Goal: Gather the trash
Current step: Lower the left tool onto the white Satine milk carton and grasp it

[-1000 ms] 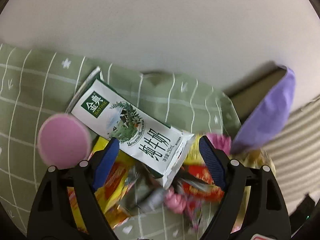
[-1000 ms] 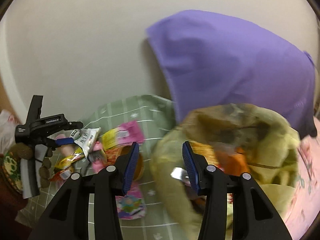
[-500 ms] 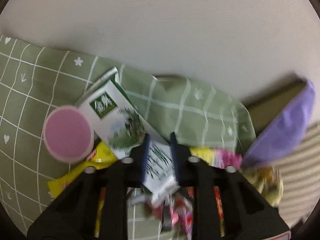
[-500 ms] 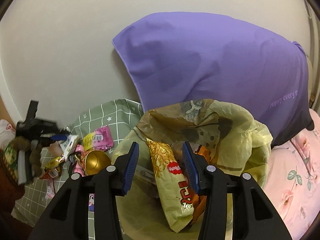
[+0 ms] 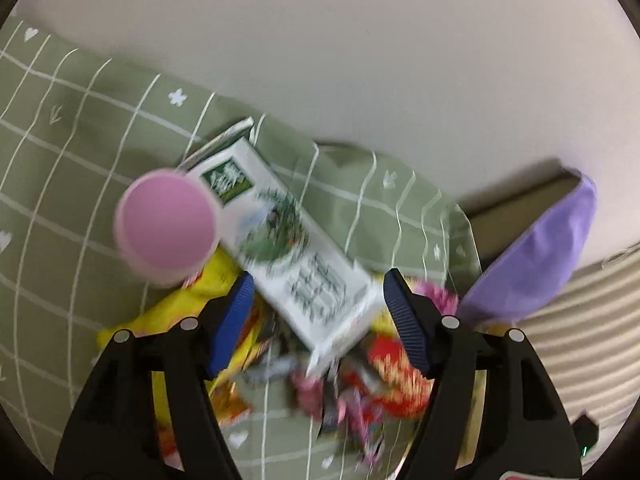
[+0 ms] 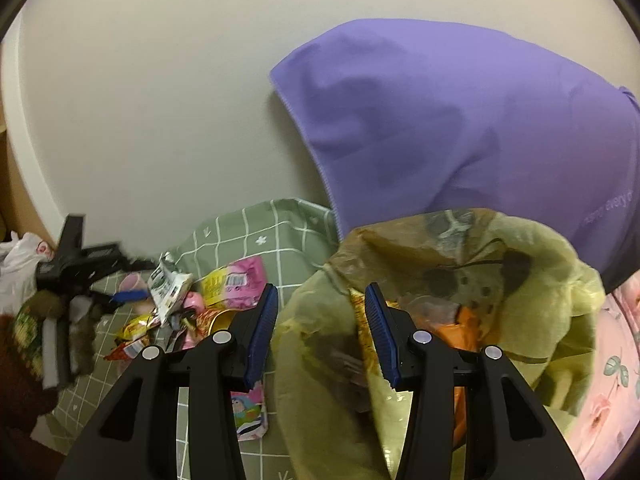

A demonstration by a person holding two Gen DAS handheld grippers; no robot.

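My left gripper (image 5: pixel 318 294) is open over a pile of wrappers on a green checked cloth (image 5: pixel 72 128). A white and green milk carton (image 5: pixel 288 240) lies tilted between its fingers, untouched by the pads. A pink round cup (image 5: pixel 166 222) stands to the carton's left. My right gripper (image 6: pixel 320 332) is open and empty over the rim of a yellow-green trash bag (image 6: pixel 540 280), which holds a yellow snack packet (image 6: pixel 364 340) and orange wrappers. The left gripper also shows in the right wrist view (image 6: pixel 128 294), with the carton (image 6: pixel 166 284) beside it.
A purple cloth (image 6: pixel 460 128) hangs behind the bag, against a white wall. Red, yellow and pink wrappers (image 5: pixel 380 364) lie under the left gripper. A pink packet (image 6: pixel 236 280) and a cartoon packet (image 6: pixel 248 412) lie on the cloth. A pink floral sheet (image 6: pixel 616 368) is at right.
My left gripper was shut on the carton half a second ago and has opened; the carton lies between its fingers. My right gripper shifted left over the bag's rim.
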